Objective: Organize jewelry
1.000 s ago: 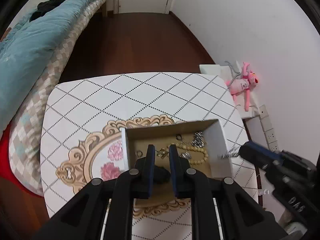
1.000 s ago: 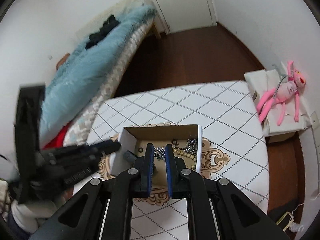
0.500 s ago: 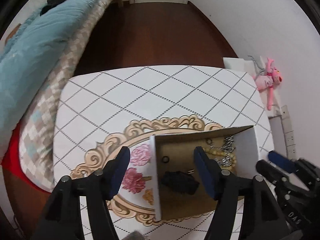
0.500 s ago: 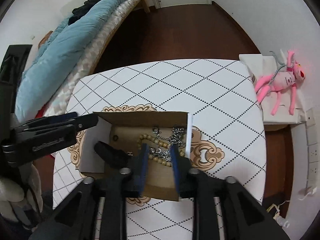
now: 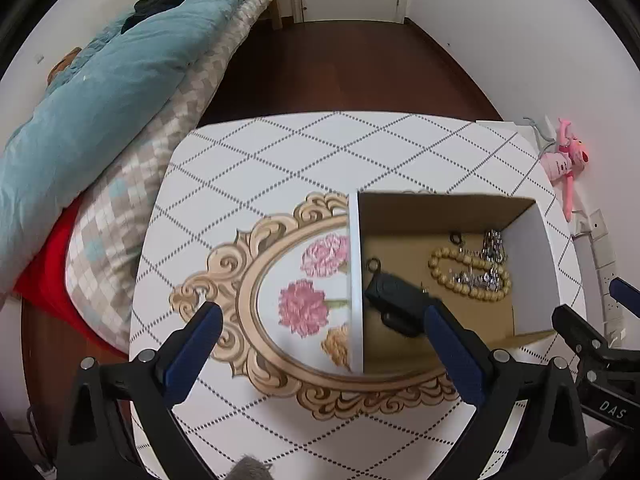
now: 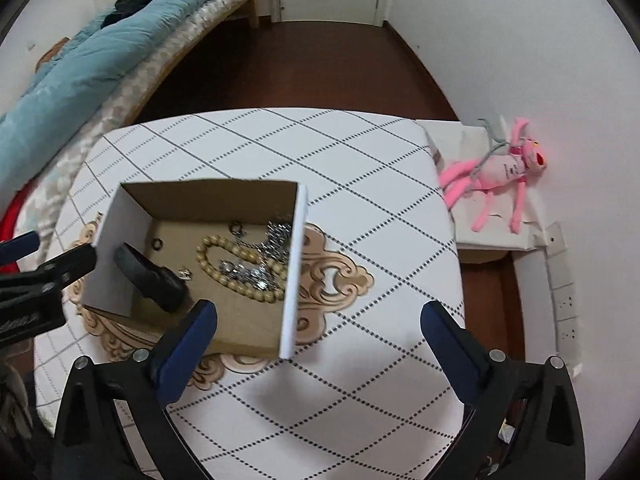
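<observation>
An open cardboard box stands on the patterned table. Inside lie a beaded bracelet, a silver chain, small dark rings and a black clip-like object. My left gripper is open and empty, above the box's left wall. My right gripper is open and empty, above the box's right front corner. Each gripper shows at the edge of the other's view.
The table is white with a diamond grid and a gold floral medallion. A bed with a blue quilt stands to the left. A pink plush toy lies on a white box to the right. Wall sockets are nearby.
Both grippers have opened wide and pulled back from the box. The black object and a piece of jewelry they held now lie inside the box.
</observation>
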`<state>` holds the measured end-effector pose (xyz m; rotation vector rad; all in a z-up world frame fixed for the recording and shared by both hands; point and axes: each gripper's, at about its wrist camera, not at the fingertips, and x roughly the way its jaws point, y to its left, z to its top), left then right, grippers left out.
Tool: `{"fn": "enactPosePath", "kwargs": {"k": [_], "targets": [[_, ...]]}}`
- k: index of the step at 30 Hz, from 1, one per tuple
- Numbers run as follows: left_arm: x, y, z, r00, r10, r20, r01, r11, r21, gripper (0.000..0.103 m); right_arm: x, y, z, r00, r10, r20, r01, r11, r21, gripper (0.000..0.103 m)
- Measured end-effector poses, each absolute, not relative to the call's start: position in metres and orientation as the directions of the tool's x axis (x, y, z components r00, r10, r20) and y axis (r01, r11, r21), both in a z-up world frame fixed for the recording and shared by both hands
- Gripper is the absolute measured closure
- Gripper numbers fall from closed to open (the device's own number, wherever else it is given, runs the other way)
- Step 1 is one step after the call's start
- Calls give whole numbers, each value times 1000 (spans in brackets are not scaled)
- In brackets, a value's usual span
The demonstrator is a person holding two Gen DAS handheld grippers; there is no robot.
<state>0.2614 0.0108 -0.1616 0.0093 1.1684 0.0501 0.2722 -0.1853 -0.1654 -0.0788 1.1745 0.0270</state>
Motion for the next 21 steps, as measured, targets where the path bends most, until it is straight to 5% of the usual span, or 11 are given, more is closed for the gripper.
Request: {"fn": "enactPosePath", "kwargs": {"k": [11,21], "targets": [[223,4,-143,431,29,-902,-49,999,8,0,243,-186,-148,427,-16,-904,-9,1000,-22,0],[164,0,-75,537,25,-843,-46,999,1,0,182,-188,-81,529,-44,-847,17,999,-41,0]]}}
